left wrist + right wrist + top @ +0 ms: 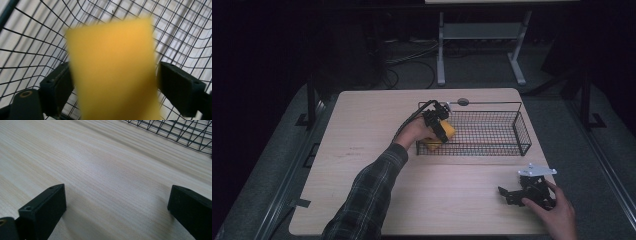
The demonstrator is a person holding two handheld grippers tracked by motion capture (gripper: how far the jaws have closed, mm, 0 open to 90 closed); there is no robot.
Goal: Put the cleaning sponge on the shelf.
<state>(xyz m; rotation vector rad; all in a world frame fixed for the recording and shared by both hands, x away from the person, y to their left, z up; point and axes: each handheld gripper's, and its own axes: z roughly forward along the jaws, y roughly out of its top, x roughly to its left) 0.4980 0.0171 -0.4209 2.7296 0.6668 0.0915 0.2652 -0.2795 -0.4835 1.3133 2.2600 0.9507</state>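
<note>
High view: the left gripper [438,121] holds a yellow sponge [443,134] inside the left end of the wire basket [523,131], while the right gripper [522,192] rests on the table [372,130] with jaws apart and empty. Left gripper view: the jaws flank the sponge [112,72], a gap at the right pad suggesting release; it looks light, soft and compressible, best pinched across its flat faces. Right gripper view: spread jaws over bare wood.

Yellow sponge [112,72] blurred, bottom cut by frame edge (left gripper view), hiding wire basket [32,37] behind it
</note>
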